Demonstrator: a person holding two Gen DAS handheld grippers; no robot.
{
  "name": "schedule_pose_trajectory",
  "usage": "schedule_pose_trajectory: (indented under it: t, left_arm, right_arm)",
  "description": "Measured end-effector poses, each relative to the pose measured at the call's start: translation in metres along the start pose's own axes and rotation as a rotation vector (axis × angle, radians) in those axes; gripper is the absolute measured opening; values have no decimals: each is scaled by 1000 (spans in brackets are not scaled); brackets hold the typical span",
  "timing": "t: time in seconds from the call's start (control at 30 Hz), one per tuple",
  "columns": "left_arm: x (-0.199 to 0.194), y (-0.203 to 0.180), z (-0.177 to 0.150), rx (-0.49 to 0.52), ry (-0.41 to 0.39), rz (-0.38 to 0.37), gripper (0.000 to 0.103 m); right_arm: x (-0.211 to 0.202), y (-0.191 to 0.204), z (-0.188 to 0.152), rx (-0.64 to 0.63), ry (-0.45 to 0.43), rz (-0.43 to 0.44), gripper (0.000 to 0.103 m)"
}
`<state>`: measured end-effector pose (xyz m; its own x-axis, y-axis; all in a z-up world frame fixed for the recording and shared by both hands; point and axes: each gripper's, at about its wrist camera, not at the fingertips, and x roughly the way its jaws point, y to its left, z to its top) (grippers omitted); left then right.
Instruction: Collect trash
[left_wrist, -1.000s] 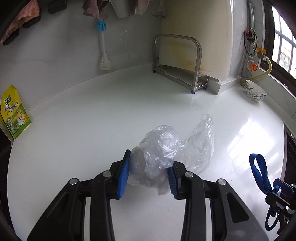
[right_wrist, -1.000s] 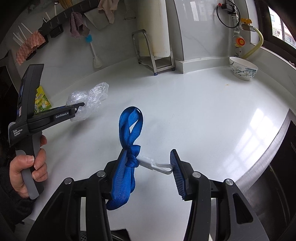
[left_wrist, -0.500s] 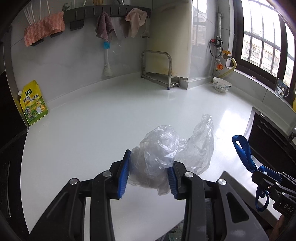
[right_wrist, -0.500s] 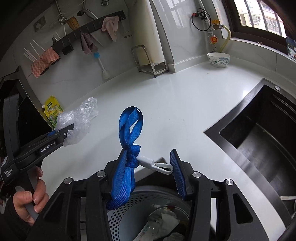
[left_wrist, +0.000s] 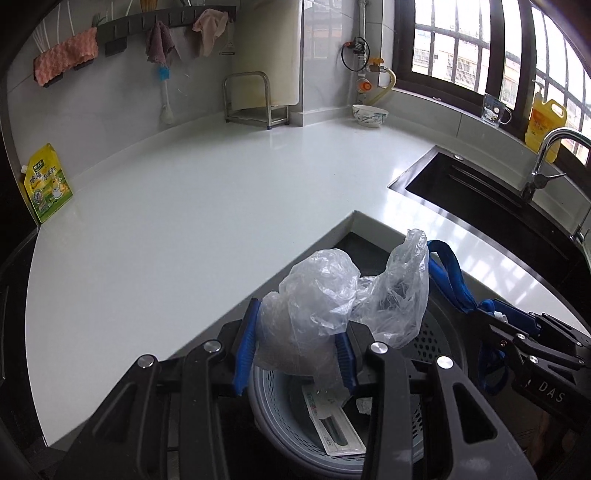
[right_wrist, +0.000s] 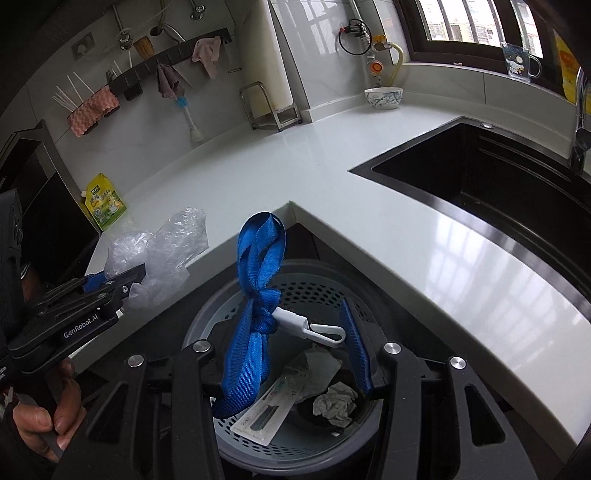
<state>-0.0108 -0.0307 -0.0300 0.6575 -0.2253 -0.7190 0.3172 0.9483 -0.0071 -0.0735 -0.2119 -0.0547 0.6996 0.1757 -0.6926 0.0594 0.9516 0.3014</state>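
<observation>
Both claws hung over the grey bin (right_wrist: 321, 291), which sat in the notch where the white tabletop (left_wrist: 184, 206) turned its corner, with its edges close on two sides and the black sink (right_wrist: 498, 184) beyond. The left claw (left_wrist: 295, 350) squeezed the clear plastic bag (left_wrist: 332, 306). The right claw (right_wrist: 299, 332) pinched the blue strap (right_wrist: 258, 266) with its white clip. Only the right view showed the crumpled paper (right_wrist: 336, 402) in the bin. A second earlier both claws were over bare tabletop
</observation>
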Motion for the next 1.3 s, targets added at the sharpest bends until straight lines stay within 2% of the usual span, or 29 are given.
schedule_pose_trajectory:
  t: [0.2,0.3,0.37,0.4,0.47,0.53,0.63,1.03,1.3]
  left_arm:
    - [23,-6,-26,4,93,-11,39]
    - [21,-7,-26,10,82,7,46]
    - [17,-6,-25,7,68,13,56]
    - [16,-6,-25,5,62,19,59]
    - [14,-5,-24,-1,56,26,65]
    - [13,-3,-23,-9,58,34,69]
    - [13,1,-23,-25,60,45,75]
    - [15,4,-27,-42,82,61,77]
    - [17,4,-26,-41,92,66,79]
  right_arm:
    - [12,-4,-20,-3,44,-25,46]
    - [17,-3,-21,-4,57,-12,46]
    - [18,-1,-20,-14,56,-2,47]
    - [18,0,-20,-20,53,-1,49]
    - [16,1,-18,-27,38,-10,69]
    - [12,1,-16,-31,24,-17,73]
    - [11,-2,-15,-28,24,-28,73]
    - [15,0,-22,-23,54,-30,73]
    - [13,6,-23,-60,38,-80,73]
